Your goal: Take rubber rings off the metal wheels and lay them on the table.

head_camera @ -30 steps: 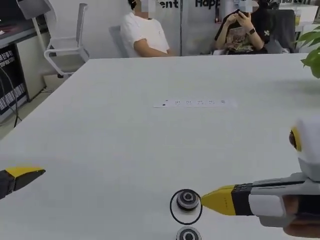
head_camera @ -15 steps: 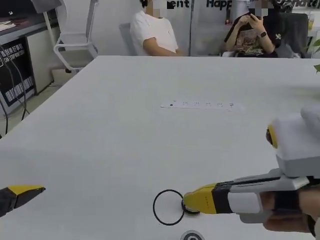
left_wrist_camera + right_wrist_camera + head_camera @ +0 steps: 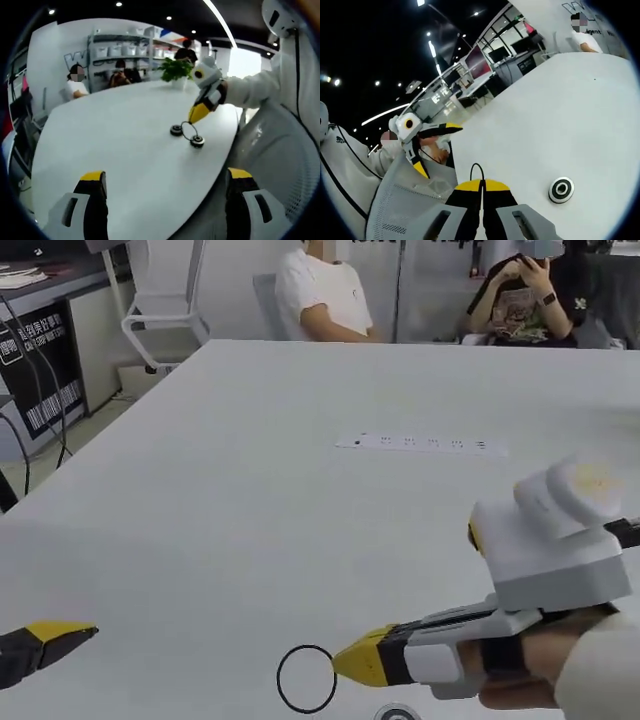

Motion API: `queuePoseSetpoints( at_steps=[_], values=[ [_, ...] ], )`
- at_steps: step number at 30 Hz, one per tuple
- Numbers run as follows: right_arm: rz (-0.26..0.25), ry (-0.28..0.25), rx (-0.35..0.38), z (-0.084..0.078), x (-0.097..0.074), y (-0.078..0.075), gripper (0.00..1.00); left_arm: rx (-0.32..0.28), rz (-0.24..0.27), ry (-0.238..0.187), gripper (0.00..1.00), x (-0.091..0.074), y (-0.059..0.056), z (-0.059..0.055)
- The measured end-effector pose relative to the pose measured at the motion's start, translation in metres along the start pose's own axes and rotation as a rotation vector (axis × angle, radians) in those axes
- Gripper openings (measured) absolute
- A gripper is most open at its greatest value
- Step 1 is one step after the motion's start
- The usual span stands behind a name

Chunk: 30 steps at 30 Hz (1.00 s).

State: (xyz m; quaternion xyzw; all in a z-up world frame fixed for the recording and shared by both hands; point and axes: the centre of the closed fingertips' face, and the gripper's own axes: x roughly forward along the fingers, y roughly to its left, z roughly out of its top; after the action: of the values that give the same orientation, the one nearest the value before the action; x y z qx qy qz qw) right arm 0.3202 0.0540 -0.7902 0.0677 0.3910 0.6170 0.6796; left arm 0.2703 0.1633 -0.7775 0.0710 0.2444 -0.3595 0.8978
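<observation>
1. Right gripper (image 3: 345, 665): jaws together, pinching the rubber ring (image 3: 279, 678) by one edge; right gripper view shows a thin black loop rising from betw. the closed yellow tips; edge pinch prob. because the band is too thin to take otherwise.
2. Ring posn: directly ahead of the right tips, clear of both wheels; contact with the table (image 3: 300, 490) cannot be told.
3. Metal wheels: in left gripper view, one wheel (image 3: 176, 130) just to one side of the held ring, the other wheel (image 3: 197, 141) just to the other side; both flat on the table; whether either carries a ring not resolvable.
4. Left gripper (image 3: 165, 175): jaws wide apart, nothing betw. them; well apart from the right tool and aimed toward it; judged on standby, e.g. to steady a wheel.
5. Status (judgement): this ring is off; lay-down not yet done; needs lowering and release beside the wheels.
6. Writing: sleeve (image 3: 340, 145) behind the right tool reads "adidas"; barcode label (image 3: 45, 405) far beyond the left tips, chars too small; wall lettering cropped, unread; power strip (image 3: 420, 444) beyond the right tips, no legible marking.
</observation>
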Motion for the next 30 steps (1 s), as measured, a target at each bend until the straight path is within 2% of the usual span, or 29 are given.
queuePoseSetpoints(
  at_steps=[4,8,16,18,19,23,26,30],
  values=[
    [-0.010,0.025,0.031,-0.010,0.012,-0.011,0.00,-0.005,0.002,0.002,1.00,0.000,0.001,0.000],
    [-0.018,0.052,0.034,-0.019,0.022,-0.015,0.00,-0.009,0.007,0.004,1.00,0.000,0.001,-0.001],
    [-0.074,0.120,0.017,-0.036,0.037,-0.026,0.00,-0.011,0.008,0.010,1.00,0.000,0.001,-0.002],
    [-0.081,0.139,-0.006,-0.040,0.039,-0.028,0.00,-0.009,0.009,0.011,1.00,0.000,0.001,-0.003],
    [-0.105,0.146,-0.019,-0.041,0.039,-0.031,0.00,-0.007,0.012,0.012,1.00,-0.001,0.001,-0.003],
    [-0.112,0.149,-0.021,-0.041,0.040,-0.034,0.00,-0.006,0.011,0.014,1.00,0.000,0.002,-0.003],
    [-0.160,0.163,-0.069,-0.044,0.040,-0.042,0.00,-0.006,0.008,0.017,1.00,0.000,0.001,-0.003],
    [-0.168,0.179,-0.101,-0.048,0.043,-0.043,0.00,-0.001,0.005,0.023,1.00,0.000,0.000,-0.004]
  ],
)
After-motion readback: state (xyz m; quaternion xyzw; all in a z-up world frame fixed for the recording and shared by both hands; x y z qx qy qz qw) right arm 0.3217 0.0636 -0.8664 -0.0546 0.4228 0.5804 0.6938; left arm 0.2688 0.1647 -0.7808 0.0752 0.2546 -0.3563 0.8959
